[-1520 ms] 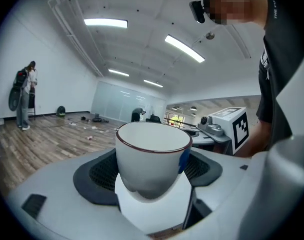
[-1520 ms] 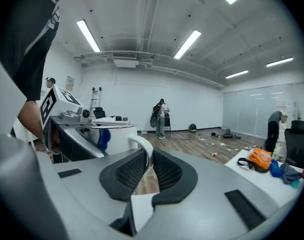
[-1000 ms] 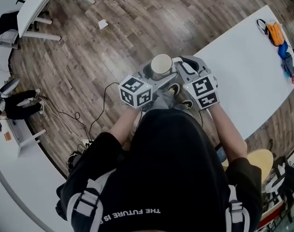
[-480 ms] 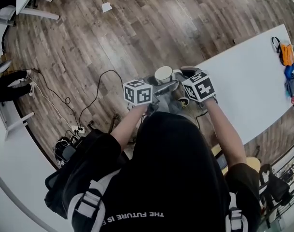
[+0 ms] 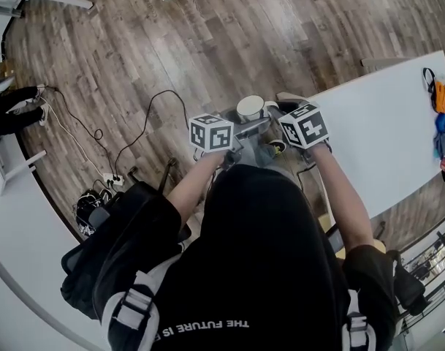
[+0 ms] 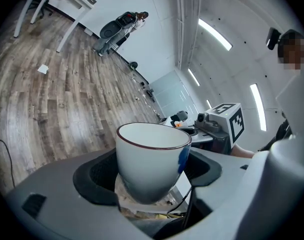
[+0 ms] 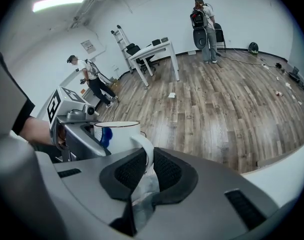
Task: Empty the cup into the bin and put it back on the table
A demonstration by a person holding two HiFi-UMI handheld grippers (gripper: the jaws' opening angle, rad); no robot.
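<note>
Step in hand: the cup (image 5: pixel 250 108) is carried to the bin, not yet tipped.

Left gripper (image 6: pixel 148 174): its jaws stand wide and clamp the cup's body from both sides, dark pads against the wall. Right gripper (image 7: pixel 148 170): its jaws are nearly together and pinch the cup's handle (image 7: pixel 144 151). Both hold the one cup, so neither is free.

Cup position: upright, rim level, off any surface, just in front of me between the two marker cubes. It is over the wooden floor, left of the near corner of the white table (image 5: pixel 383 145).

Below the cup in the left gripper view I see crumpled paper (image 6: pixel 142 210). I take this to be the bin's contents, but no view shows the bin's rim clearly, so I note that as probable only. The upper inside wall of the cup is white; its bottom is out of sight, so I cannot say what is in it.

Next move, as I judge it: roll both wrists together to tilt the mouth down over that rubbish, keeping both grips firm so the cup does not slip. Then right it and carry it rightward to the table.
</note>
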